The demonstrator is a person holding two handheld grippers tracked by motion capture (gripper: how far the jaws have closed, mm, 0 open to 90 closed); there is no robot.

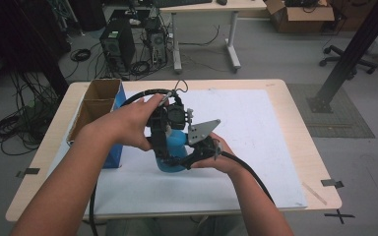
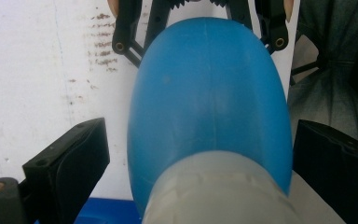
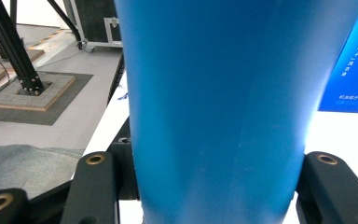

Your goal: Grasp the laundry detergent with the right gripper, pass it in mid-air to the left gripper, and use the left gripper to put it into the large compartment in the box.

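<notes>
— While we look down from above, what sits at the far left?
— We see an open cardboard box [image 1: 96,105] on the white sheet [image 1: 256,147], its blue side beside our left hand [image 1: 133,123].
— And the middle?
— Our left gripper [image 1: 170,125] comes down over the blue bottle [image 1: 174,152], jaws spread either side of its pale neck, not touching.
— And right?
— Our right gripper [image 1: 197,150] has the bottle's body between its jaws; whether they pinch it, we cannot tell.
</notes>
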